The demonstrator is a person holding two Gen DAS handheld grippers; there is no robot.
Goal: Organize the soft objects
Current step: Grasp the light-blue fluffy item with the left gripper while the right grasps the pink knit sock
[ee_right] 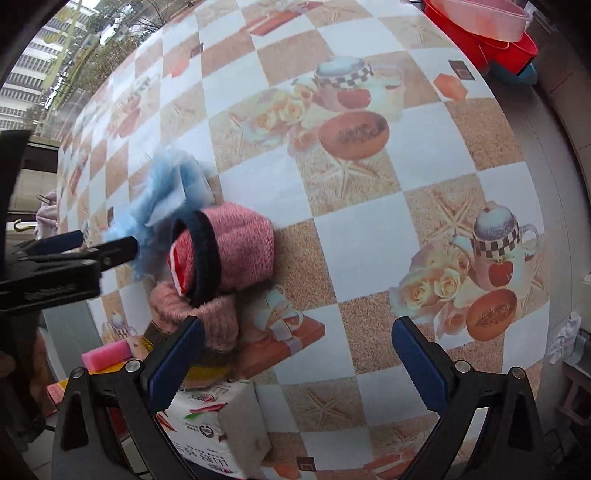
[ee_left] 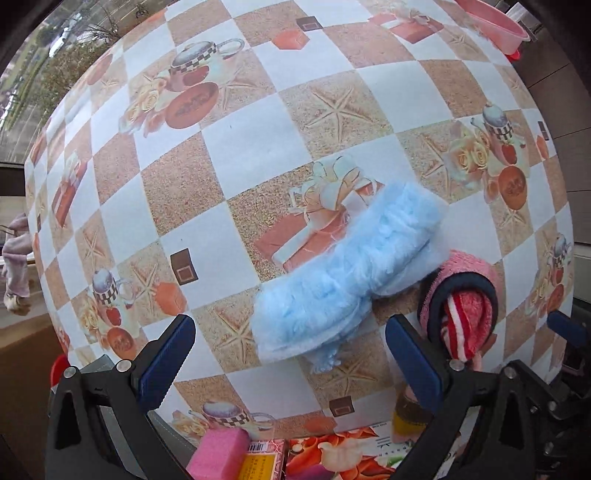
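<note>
A fluffy light-blue cloth (ee_left: 343, 280) lies on the patterned table, just ahead of my open left gripper (ee_left: 291, 362), which holds nothing. To its right sits a rolled pink knit piece with a dark rim and red-white striped inside (ee_left: 461, 299). In the right wrist view the same pink roll (ee_right: 229, 254) rests on another pink knit piece (ee_right: 207, 317), with the blue cloth (ee_right: 170, 195) behind it. My right gripper (ee_right: 299, 365) is open and empty, its left finger close to the lower pink piece. The left gripper (ee_right: 74, 254) shows at the left edge there.
A pink sponge (ee_left: 218, 454) and printed packets (ee_left: 332, 454) lie at the near table edge. A white tissue pack (ee_right: 218, 424) sits below the knits. Pink and red plastic basins (ee_right: 487, 29) stand at the far right corner. The checkered tablecloth (ee_right: 369, 229) covers the table.
</note>
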